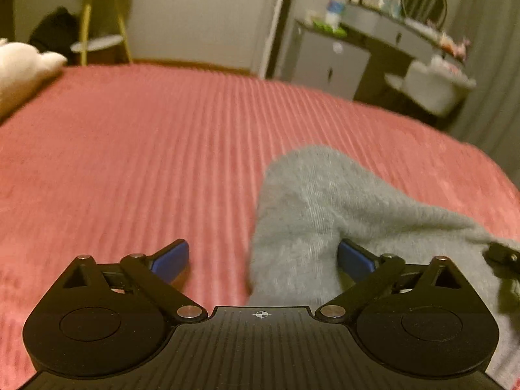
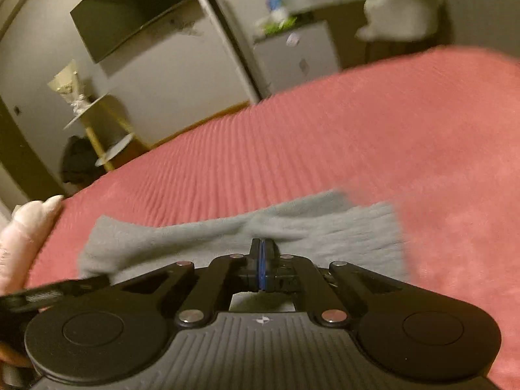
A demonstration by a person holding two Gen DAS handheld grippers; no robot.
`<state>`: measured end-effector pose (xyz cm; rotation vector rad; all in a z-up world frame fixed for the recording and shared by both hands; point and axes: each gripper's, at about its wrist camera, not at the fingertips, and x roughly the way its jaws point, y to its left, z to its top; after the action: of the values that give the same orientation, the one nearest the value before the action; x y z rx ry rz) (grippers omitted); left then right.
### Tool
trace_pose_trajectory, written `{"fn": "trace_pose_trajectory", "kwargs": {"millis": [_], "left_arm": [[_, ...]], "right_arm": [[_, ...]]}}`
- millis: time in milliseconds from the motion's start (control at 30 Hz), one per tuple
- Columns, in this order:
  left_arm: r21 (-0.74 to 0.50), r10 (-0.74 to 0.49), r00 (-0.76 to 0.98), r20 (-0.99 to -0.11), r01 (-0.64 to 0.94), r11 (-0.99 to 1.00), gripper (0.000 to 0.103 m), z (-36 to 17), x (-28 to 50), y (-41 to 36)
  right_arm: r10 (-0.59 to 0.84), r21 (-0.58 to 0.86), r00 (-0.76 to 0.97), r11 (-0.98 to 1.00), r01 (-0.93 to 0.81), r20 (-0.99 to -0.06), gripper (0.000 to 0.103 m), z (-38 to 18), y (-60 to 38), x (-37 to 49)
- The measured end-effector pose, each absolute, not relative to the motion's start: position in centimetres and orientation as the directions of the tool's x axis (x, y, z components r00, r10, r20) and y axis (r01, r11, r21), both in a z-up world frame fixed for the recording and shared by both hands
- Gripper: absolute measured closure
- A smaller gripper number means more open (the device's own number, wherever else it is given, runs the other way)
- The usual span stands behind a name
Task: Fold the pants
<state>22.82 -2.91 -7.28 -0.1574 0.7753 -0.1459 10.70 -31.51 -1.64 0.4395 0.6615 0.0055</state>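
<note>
Grey knit pants [image 1: 325, 201] lie on a pink ribbed bedspread [image 1: 146, 149]. In the left wrist view my left gripper [image 1: 263, 256] is open, with blue pads; a fold of the pants rises between its jaws, nearer the right pad [image 1: 354, 260]. In the right wrist view the pants [image 2: 195, 237] stretch across the bedspread [image 2: 357, 149] just beyond my right gripper [image 2: 261, 253], whose blue pads are pressed together. Whether cloth is pinched between them cannot be seen. The other gripper's black edge [image 2: 55, 292] shows at the left.
A white fluffy pillow [image 1: 22, 65] lies at the bed's left edge. Beyond the bed stand a yellow-legged side table [image 1: 97, 22], a grey cabinet [image 1: 328, 61] and a cluttered desk [image 1: 406, 32]. A dark wall TV [image 2: 130, 16] hangs opposite.
</note>
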Motion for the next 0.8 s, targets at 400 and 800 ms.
{"fn": "trace_pose_trajectory", "kwargs": {"millis": [400,800], "left_arm": [[-0.099,-0.089,0.73,-0.678,0.03,0.995,0.004,-7.1,16.5,-3.1],[-0.252,-0.258,0.627,-0.735,0.1,0.963,0.004,-8.4,8.9,-3.9]], "right_arm": [[-0.021,0.185,0.771,0.966,0.18,-0.636,0.085,0.5,-28.8,4.8],[0.345,0.833,0.764,0.324,0.449,-0.546,0.036,-5.6,-36.2,-5.6]]}}
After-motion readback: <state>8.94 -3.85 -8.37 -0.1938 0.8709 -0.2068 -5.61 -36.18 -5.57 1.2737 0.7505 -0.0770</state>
